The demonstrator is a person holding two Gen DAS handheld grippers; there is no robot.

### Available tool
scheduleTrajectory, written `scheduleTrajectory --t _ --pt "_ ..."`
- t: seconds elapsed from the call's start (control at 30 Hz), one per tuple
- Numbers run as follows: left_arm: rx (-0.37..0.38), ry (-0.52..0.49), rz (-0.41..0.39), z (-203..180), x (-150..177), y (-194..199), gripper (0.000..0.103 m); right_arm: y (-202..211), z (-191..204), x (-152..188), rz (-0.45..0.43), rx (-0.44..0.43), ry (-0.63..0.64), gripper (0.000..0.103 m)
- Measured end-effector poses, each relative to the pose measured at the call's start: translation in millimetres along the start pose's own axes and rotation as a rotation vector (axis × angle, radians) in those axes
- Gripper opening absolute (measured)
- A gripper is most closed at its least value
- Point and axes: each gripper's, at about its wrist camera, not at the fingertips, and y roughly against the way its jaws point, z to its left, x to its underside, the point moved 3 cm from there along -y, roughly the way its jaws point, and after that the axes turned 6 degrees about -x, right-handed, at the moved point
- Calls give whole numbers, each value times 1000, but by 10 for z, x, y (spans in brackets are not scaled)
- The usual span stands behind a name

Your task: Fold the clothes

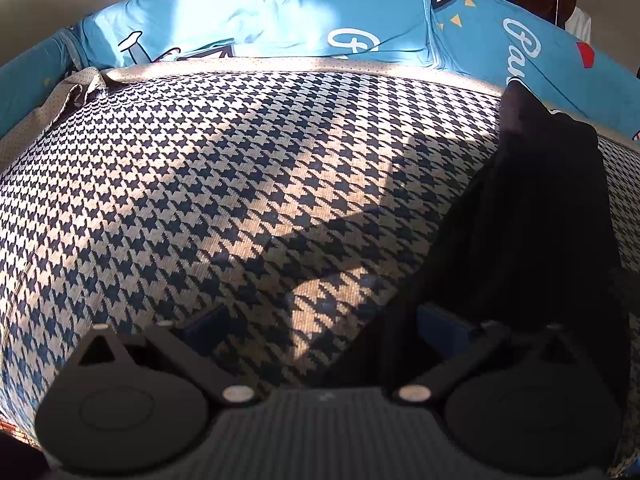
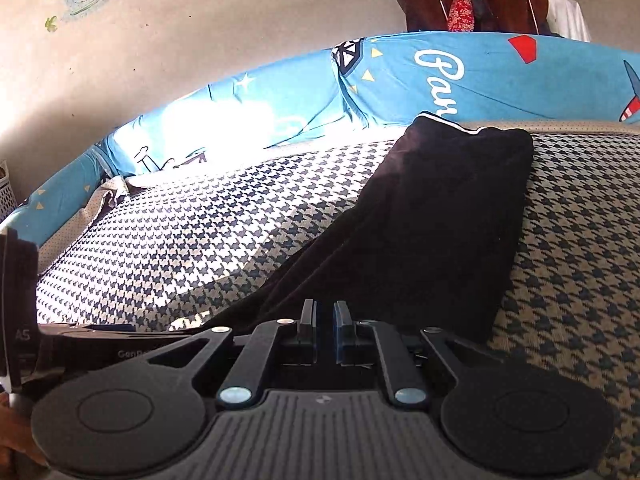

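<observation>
Black garment (image 2: 436, 216) lies as a long, narrow strip on the houndstooth cover (image 2: 192, 236), running from the near edge up toward the blue pillow (image 2: 480, 76) at the back. It looks already folded lengthwise, judging by the narrow shape; a white trim line shows at the far end.

Left gripper (image 1: 320, 324): jaws wide apart, nothing between them. It sits low over the cover, with the garment's near left edge just beside its right finger (image 1: 440, 322).

Right gripper (image 2: 325, 316): fingers nearly together with a thin gap, right at the garment's near end. Cannot tell whether any cloth is pinched; black on black there.

Risks from here:
- Right jaws may hold only the top layer, or nothing. Lifting would then peel the fold open.
- Left jaws could bite the cover along with the garment, since both lie flat and touching. The cover would drag.
- One-sided pull skews the strip, so the cross fold lands crooked.
- Strong sun patch and deep shadow hide the garment's edges, so mis-aiming a grasp is easy.
</observation>
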Motion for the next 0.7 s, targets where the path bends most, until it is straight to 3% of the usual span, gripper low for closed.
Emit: scheduleTrajectory --t 0.53,0.7 --pt "-2 47 -4 26 -36 12 103 -785 -213 -652 -61 53 9 18" --pt "13 61 -6 26 -49 41 103 -1010 -263 -755 -59 60 10 24"
